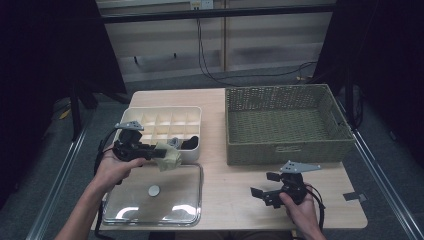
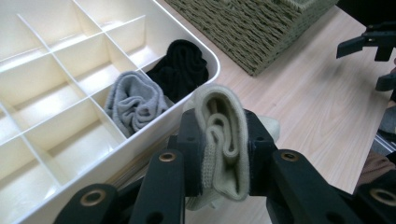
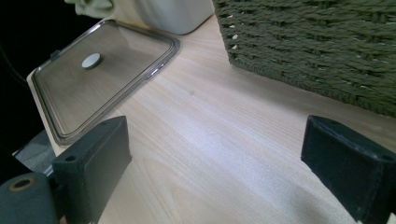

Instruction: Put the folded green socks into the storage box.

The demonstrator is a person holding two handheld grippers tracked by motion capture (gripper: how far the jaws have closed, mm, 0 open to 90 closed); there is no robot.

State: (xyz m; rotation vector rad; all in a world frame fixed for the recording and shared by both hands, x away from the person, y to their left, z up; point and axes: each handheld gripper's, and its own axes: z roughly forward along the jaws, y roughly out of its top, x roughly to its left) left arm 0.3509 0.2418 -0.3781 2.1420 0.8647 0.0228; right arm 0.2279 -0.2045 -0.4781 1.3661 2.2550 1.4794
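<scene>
Left gripper (image 1: 161, 153) sits left of centre in the high view, jaws clamped on a folded pale-green sock (image 1: 169, 157). Sock hangs at the front right corner of the cream divider box (image 1: 131, 114), just above the box's front rim and over the top edge of the clear lid (image 1: 190, 212). In the left gripper view the sock (image 2: 223, 140) fills the lower middle, squeezed between the two black pads, folds showing end-on, a bit of it bulging out past the jaws on the right.

Box is a grid of compartments, most bare. Two in the front row near the right corner are filled: grey sock (image 2: 134, 101) rolled up in one, black sock (image 2: 180, 67) in the corner one next to it, towards the upper right. Grey & black sit in adjoining compartments, w/ a divider between.

Right gripper (image 1: 267, 186) is lower right in the high view, held low over the wooden surface (image 1: 235, 190), well apart from the left one. Jaws wide apart, nothing between them; in the right gripper view just bare wood shows between the two pads.

Woven green basket (image 1: 287, 150) stands upper right of centre, beside the box w/ a gap between. Clear lid lies flat at lower left, round grey knob (image 1: 154, 190) at its middle; its corner shows in the upper left of the right gripper view (image 3: 102, 70).
</scene>
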